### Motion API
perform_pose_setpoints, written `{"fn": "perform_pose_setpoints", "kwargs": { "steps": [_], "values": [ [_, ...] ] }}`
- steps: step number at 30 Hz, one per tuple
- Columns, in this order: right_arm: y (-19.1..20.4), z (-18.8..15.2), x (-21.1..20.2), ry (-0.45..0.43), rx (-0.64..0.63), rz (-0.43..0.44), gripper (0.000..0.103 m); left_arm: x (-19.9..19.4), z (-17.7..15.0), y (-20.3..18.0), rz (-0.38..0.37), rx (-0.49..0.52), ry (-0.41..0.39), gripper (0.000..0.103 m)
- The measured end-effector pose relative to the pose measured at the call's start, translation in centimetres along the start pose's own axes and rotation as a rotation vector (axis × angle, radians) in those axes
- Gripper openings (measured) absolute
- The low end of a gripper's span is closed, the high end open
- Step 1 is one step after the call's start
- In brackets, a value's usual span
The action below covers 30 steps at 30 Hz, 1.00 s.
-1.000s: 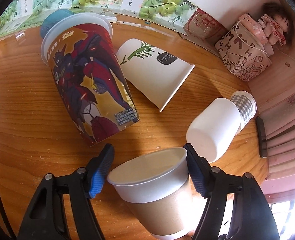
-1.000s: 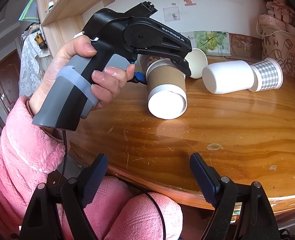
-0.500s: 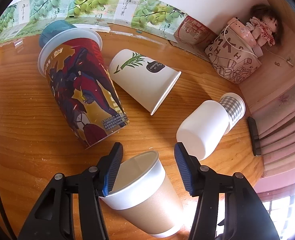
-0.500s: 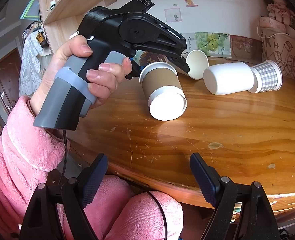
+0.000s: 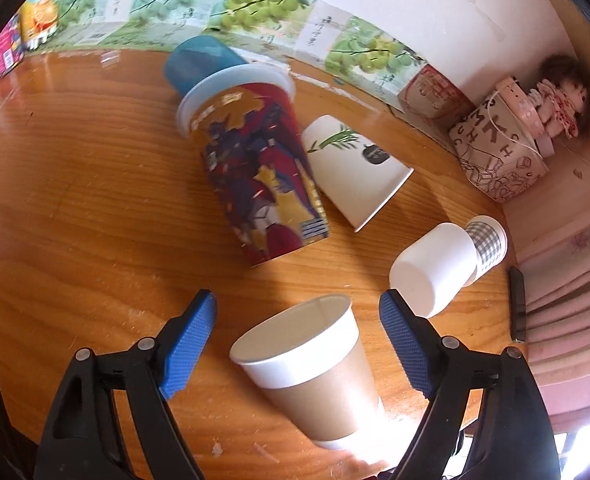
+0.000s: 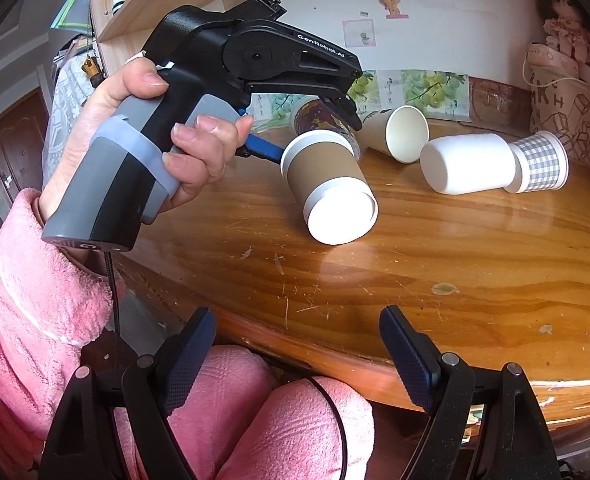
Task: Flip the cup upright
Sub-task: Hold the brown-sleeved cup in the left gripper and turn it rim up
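Note:
A brown paper cup with white rim [image 5: 315, 372] lies tilted on the wooden table [image 5: 75, 208], mouth toward the far side. My left gripper [image 5: 297, 344] is open, its blue pads wide on either side of the cup's rim, not touching it. In the right wrist view the same cup [image 6: 331, 184] shows its white base toward me, with the left gripper [image 6: 315, 112] held above its rim. My right gripper [image 6: 297, 360] is open and empty, in front of the table's near edge above a pink lap.
A tall robot-print cup [image 5: 255, 172], a white bamboo-print cup [image 5: 355, 172] and a white cup nested in a checked cup [image 5: 443, 268] lie on their sides beyond. A blue cup [image 5: 199, 60], a patterned box [image 5: 499, 160] and a doll stand at the back.
My left gripper has opened wide and let go of the brown cup. It has drawn back a little, and the cup now rests tilted on the table.

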State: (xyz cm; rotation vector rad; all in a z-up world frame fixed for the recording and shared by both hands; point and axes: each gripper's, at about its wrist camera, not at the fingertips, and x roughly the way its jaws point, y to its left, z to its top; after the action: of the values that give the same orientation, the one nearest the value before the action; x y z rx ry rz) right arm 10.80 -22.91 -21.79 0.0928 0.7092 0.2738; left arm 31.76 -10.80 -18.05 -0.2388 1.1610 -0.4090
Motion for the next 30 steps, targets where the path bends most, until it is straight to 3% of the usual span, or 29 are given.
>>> {"fn": "perform_pose_setpoints", "kwargs": {
  "steps": [4,12,25,30],
  "values": [
    [0.3,0.0,-0.4,-0.006,-0.009,0.004,0.085,0.0,-0.6,0.9,0.018,-0.03,0.022,0.086],
    [0.5,-0.3,-0.9,-0.001,-0.01,0.004,0.085,0.4,-1.0,1.3,-0.018,-0.095,0.064,0.086],
    [0.3,-0.6,-1.1,-0.003,0.002,0.001,0.085,1.1,-1.7,0.0,-0.078,-0.082,0.121,0.085],
    [0.2,-0.6,-1.1,-0.004,0.011,-0.005,0.085,1.5,-1.6,-0.2,-0.09,-0.079,0.121,0.077]
  ]
}}
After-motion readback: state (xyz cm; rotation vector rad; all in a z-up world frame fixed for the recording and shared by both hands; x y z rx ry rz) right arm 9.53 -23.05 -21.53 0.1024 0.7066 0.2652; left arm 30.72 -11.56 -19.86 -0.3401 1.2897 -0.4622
